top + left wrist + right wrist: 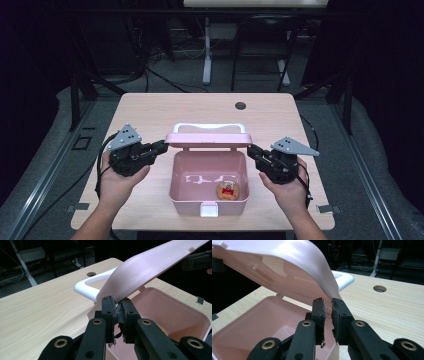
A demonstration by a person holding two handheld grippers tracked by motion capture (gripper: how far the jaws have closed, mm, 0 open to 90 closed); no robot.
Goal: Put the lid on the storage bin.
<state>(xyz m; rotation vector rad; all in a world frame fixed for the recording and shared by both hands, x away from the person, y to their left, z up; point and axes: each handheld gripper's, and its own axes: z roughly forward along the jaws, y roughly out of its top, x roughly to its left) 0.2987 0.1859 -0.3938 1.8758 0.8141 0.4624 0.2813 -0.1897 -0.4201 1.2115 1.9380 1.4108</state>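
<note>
Two claws, your left claw [161, 146] and right claw [252, 150], each pinch an end of the pink lid [208, 139]. You hold it half raised over the open box [208, 185], mid-worktop [150, 112].

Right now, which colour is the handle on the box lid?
White handle; left gripper view shows it best.

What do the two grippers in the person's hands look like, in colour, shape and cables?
Both the left gripper and the right gripper are black, each topped by a grey three-cornered plate with small holes. The jaws are jointed black bars with brass-coloured rivets and worn, frayed dark pads. A black cable trails from each. The forearms are bare, with no sleeves.
</note>
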